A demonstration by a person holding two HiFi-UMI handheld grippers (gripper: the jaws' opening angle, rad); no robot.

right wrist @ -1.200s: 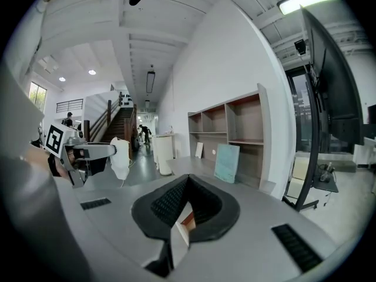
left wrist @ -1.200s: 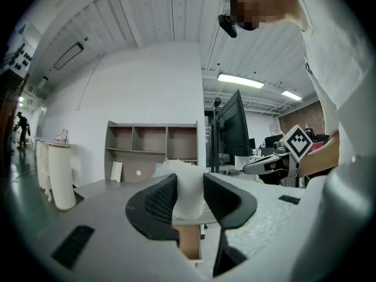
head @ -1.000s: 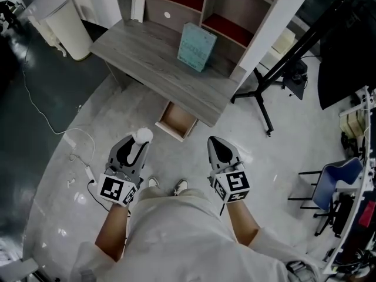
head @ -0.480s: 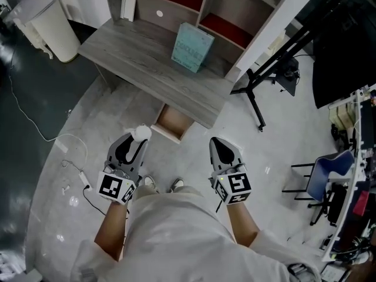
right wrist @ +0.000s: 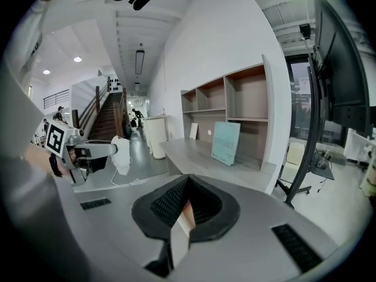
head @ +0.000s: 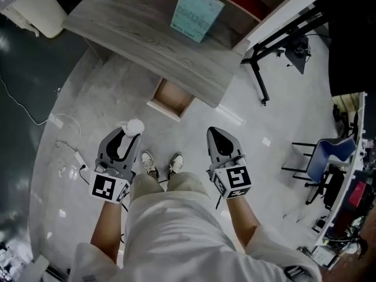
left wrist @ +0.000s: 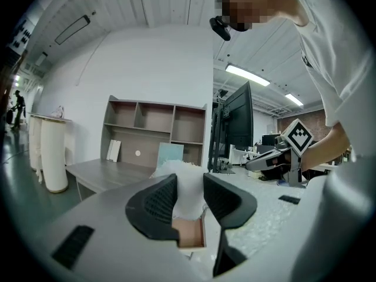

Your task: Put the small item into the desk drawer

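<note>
My left gripper [head: 130,135] is shut on a small white crumpled item [head: 134,126], held over the floor short of the desk. In the left gripper view the white item [left wrist: 188,174] sits pinched between the two dark pads [left wrist: 157,201]. The open desk drawer [head: 170,99], with a wooden inside, sticks out under the grey desk [head: 141,40], ahead and slightly right of that gripper; it also shows just below the jaws as the drawer [left wrist: 191,235]. My right gripper [head: 214,135] is shut and empty, its jaws closed together [right wrist: 187,200].
A teal box [head: 197,13] leans on the desk top under the shelf unit [left wrist: 154,131]. A white bin [head: 30,7] stands at the desk's left. A cable [head: 67,151] lies on the floor at left. A black stand [head: 264,57] and a blue chair [head: 322,163] are at right.
The desk and drawer have slid toward the top of the head view. Both grippers sit slightly lower in it. The left gripper still holds the white item.
</note>
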